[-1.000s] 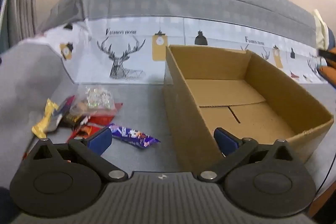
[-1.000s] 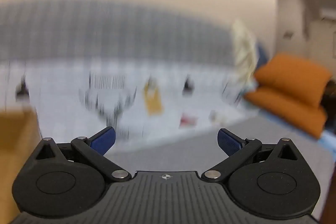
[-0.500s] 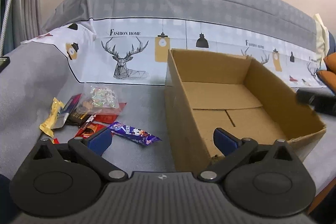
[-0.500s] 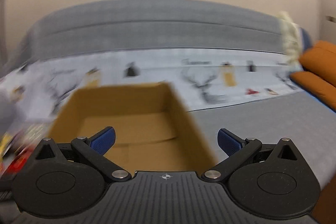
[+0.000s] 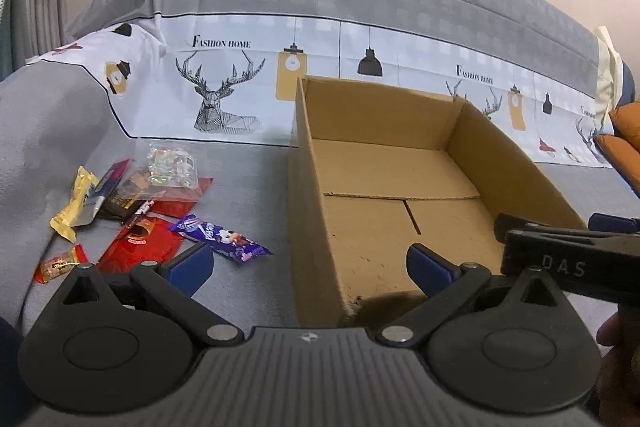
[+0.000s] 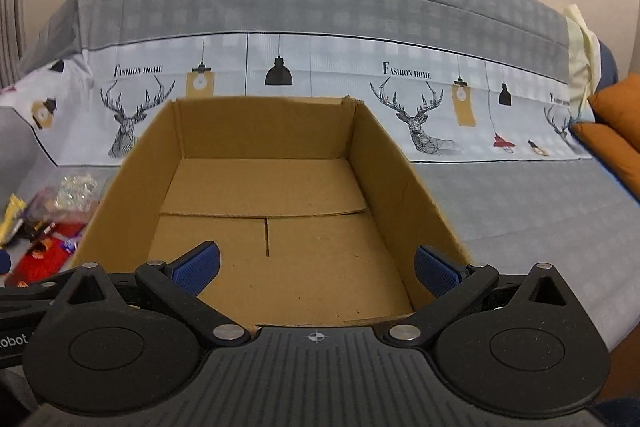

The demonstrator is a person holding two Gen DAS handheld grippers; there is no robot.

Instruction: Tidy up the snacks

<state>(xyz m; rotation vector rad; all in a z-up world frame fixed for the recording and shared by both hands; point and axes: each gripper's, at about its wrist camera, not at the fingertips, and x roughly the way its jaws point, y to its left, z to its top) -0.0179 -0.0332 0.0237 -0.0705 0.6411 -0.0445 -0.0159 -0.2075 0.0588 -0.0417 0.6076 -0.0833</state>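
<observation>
An open, empty cardboard box [image 5: 312, 187] stands on the grey sofa seat; the right wrist view looks straight into it [image 6: 400, 179]. Left of the box lies a pile of snacks: a purple wrapper [image 5: 222, 237], a red packet [image 5: 140, 243], a clear bag of candies [image 5: 170, 165], a yellow packet [image 5: 76, 201] and a small red candy [image 5: 60, 263]. The pile also shows in the right wrist view [image 6: 52, 219]. My left gripper [image 5: 308, 263] is open and empty, straddling the box's near left corner. My right gripper [image 6: 316, 267] is open and empty over the box's near edge; it shows in the left wrist view [image 5: 568, 259].
The sofa backrest [image 5: 320, 7] with a grey and deer-print cover rises behind the box. Orange cushions [image 6: 616, 131] lie at the far right. A bare grey seat area [image 6: 520, 195] stretches right of the box.
My right gripper has swung left from the orange cushions to face into the box and now shows beside my left gripper. My left gripper has shifted slightly.
</observation>
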